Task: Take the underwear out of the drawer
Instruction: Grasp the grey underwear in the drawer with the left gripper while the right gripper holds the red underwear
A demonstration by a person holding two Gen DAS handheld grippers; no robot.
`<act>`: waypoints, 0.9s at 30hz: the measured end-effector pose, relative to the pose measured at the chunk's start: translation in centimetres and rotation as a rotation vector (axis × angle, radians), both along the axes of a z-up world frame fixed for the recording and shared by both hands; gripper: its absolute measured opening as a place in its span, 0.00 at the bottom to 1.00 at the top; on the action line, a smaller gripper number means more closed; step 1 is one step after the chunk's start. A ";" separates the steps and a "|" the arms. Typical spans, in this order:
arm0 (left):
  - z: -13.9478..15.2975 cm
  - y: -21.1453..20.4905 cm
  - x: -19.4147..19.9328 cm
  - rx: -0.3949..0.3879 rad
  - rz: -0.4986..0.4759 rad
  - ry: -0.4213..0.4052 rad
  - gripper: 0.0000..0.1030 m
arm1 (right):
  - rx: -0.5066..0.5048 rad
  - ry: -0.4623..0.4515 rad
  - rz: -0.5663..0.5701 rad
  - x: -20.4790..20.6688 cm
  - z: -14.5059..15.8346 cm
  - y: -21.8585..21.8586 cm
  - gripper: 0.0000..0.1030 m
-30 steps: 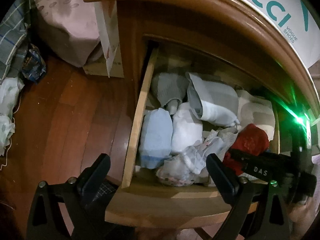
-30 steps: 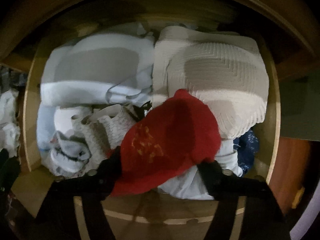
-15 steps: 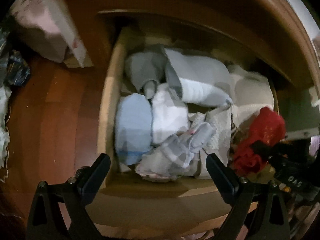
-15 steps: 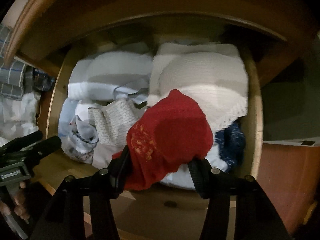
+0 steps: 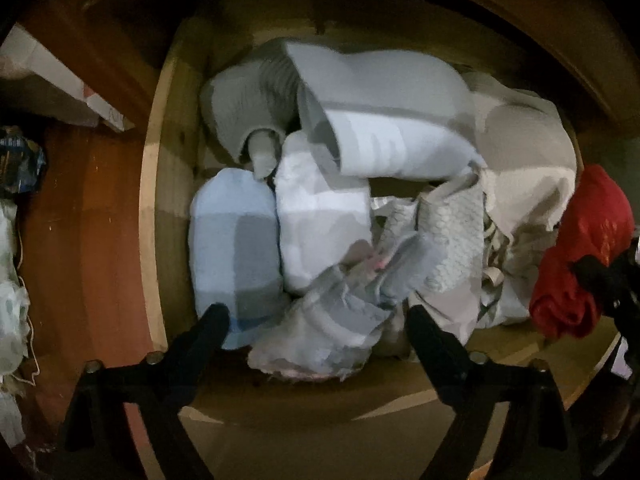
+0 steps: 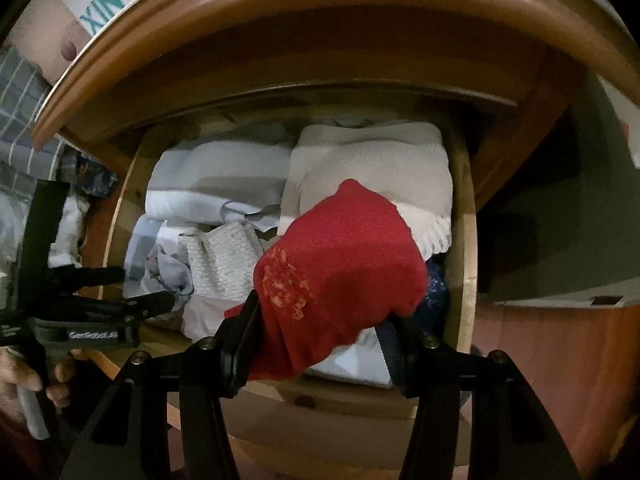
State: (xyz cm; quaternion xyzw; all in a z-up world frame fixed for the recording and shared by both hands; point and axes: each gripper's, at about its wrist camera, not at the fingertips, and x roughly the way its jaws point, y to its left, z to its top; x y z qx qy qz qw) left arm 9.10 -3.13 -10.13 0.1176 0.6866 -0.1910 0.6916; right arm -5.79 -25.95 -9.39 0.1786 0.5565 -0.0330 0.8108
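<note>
Now higher than before, red underwear (image 6: 340, 276) between right gripper (image 6: 320, 344) fingers.

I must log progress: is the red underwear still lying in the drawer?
No, lifted: the red underwear hangs bunched between the right gripper fingers, above the drawer.

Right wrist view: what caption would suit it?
Right gripper lifts red underwear above an open drawer of folded clothes.

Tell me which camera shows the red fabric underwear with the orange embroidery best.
The right wrist view: the red fabric underwear fills the centre, clamped between the right tongs, its orange embroidery plain. The left wrist view catches it only at the right edge, bunched and partly hidden by the black tongs, the embroidery barely visible.
</note>
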 end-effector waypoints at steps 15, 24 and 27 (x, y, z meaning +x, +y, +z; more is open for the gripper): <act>0.8 0.7 0.2 -0.058 0.066 -0.020 0.07 | -0.036 0.000 0.019 -0.5 -0.8 0.8 0.51; 0.6 -1.0 -0.4 -0.057 0.021 -0.026 0.10 | -0.024 -0.004 0.021 -0.3 -0.7 0.8 0.51; -0.1 -1.8 -0.7 -0.041 0.019 -0.013 0.12 | -0.021 -0.007 0.024 -0.2 -0.6 0.8 0.52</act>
